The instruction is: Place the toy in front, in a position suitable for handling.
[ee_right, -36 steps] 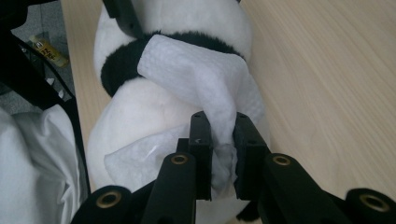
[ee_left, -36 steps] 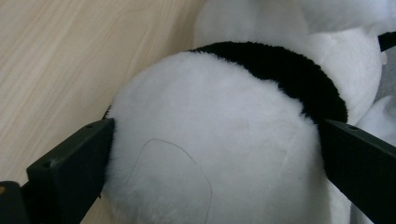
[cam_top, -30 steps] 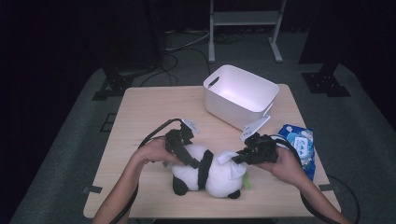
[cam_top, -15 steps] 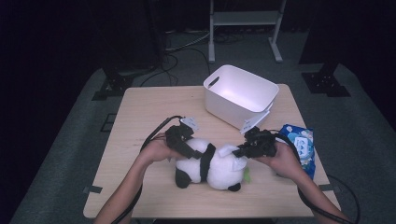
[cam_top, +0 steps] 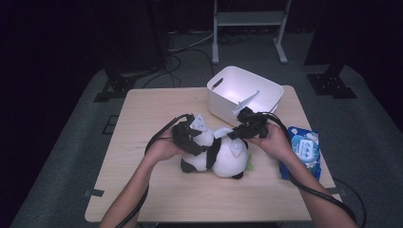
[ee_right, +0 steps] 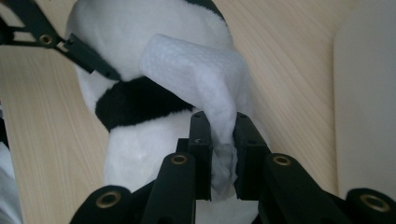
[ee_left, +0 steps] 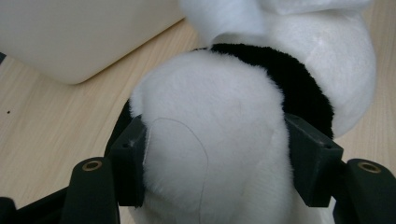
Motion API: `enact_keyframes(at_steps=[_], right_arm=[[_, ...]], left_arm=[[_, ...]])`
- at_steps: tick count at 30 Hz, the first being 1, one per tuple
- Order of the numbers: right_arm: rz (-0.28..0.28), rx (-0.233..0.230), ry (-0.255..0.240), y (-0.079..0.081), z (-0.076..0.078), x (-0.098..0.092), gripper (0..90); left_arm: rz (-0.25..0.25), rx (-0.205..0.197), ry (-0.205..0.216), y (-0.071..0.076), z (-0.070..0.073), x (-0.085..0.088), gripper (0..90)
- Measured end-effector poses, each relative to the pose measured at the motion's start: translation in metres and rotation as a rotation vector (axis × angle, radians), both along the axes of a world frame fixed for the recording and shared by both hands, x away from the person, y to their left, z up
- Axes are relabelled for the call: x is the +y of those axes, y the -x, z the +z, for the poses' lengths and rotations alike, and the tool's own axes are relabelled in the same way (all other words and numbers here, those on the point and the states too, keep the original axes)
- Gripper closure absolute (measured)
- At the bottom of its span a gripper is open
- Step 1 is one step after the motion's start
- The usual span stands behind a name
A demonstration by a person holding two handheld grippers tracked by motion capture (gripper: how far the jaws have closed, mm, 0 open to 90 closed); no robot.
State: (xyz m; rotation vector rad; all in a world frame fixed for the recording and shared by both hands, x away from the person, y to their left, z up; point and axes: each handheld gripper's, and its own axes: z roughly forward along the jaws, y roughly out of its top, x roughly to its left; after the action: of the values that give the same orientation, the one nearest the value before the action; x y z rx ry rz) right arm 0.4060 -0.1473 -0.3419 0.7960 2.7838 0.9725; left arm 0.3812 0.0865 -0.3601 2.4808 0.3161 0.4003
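Observation:
A black-and-white panda plush [cam_top: 223, 159] lies on the wooden table [cam_top: 142, 123]. My left gripper [cam_top: 192, 142] comes in from the plush's left. Its jaws have just been closing, and in the left gripper view they squeeze a white rounded part of the plush [ee_left: 210, 140], so the left gripper [ee_left: 219, 163] is shut on it. My right gripper [cam_top: 234, 134] is at the plush's upper right, shut on a white wipe [cam_top: 222, 133]. In the right gripper view the wipe [ee_right: 196, 70] runs from the right gripper [ee_right: 219, 154] and drapes over the plush [ee_right: 140, 37].
A white plastic bin [cam_top: 244, 92] stands just behind the right gripper, near the table's far edge. A blue pack of wipes [cam_top: 304, 149] lies at the table's right edge. Cables trail from both grippers toward the person.
The left jaws have closed on the plush. The plush has shifted away from the person. The right gripper has moved left and toward the bin with the wipe.

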Motion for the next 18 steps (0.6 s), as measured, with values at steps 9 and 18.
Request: enact_keyframes(at_steps=[9, 18], right_arm=[[0.065, -0.011, 0.016, 0.019, -0.010, 0.013, 79.5], [0.103, -0.069, 0.012, 0.048, -0.011, 0.013, 79.5]], left_arm=[[0.022, 0.015, 0.077, 0.024, -0.001, 0.012, 22.1], [0.012, 0.136, 0.186, 0.031, 0.011, 0.024, 8.9]])
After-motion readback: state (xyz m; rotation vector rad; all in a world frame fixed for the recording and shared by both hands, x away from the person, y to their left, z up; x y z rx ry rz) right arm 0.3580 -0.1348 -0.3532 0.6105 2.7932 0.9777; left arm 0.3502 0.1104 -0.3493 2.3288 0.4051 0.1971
